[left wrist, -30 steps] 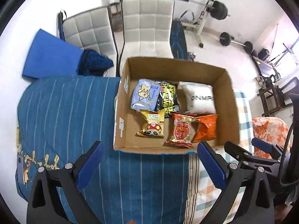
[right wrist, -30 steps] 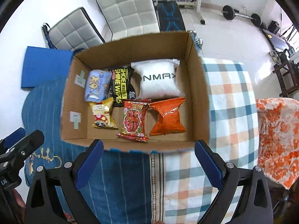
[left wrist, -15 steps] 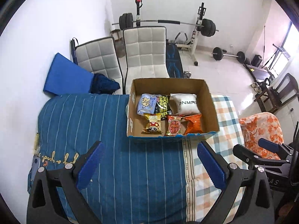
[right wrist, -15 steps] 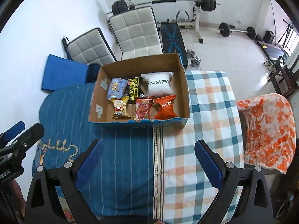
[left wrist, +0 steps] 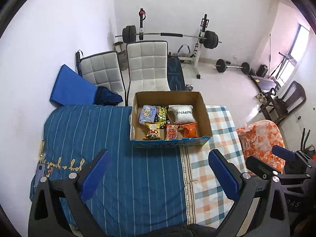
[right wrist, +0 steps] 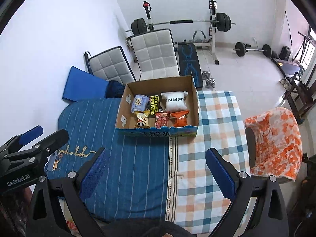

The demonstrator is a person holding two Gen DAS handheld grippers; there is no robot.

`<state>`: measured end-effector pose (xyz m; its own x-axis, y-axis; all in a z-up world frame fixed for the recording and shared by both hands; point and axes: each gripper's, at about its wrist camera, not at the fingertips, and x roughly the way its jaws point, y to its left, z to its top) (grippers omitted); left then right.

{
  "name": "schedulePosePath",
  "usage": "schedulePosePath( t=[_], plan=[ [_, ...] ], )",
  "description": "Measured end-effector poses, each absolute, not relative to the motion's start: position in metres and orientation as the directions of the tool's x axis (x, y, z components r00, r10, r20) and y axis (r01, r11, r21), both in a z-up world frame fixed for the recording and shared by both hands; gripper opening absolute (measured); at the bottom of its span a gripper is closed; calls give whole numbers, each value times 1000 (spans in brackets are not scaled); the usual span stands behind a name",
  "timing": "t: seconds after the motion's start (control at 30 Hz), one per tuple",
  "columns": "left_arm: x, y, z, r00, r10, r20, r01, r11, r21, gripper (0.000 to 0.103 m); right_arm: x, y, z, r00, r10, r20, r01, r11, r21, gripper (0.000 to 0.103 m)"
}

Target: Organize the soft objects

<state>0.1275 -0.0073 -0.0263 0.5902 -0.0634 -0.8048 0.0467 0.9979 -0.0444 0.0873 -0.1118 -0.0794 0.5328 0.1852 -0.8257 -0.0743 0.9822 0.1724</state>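
Sitting on the table, the cardboard box (left wrist: 205, 116) holds all the soft packs. It rests on the blue striped cloth (left wrist: 118, 138), right by the checked cloth (left wrist: 217, 138).

In the back row, L to R: a light blue pack (left wrist: 147, 114), a black and yellow wipes pack (left wrist: 162, 116), and a white pouch (left wrist: 182, 113). In the front row: a yellow snack bag (left wrist: 153, 131), a red snack bag (left wrist: 171, 132), and an orange snack bag (left wrist: 190, 129). The packs touch each other.

The left gripper (left wrist: 158, 169) is spread wide w/ nothing in it. The right gripper (right wrist: 156, 169) is wide and empty too. Both hang above the cloth, well apart from the box.
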Motion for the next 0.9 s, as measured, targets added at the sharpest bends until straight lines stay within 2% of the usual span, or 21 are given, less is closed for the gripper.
schedulePosePath(
  t=[0.4, 0.47, 0.9],
  plan=[
    [112, -10, -10, 643, -20, -765, 22, 1000, -8, 102, 66, -126, -45, 599, 121, -792, -32, 991, 128, 100],
    [113, -8, -8, 657, -5, -754, 4, 1000, -3, 102, 68, -128, -42, 613, 92, -784, -13, 994, 107, 103],
    [123, 0, -6, 695, 46, -717, -48, 999, 18, 102, 83, -122, -40, 645, 49, -763, 3, 998, 67, 103]
  ],
)
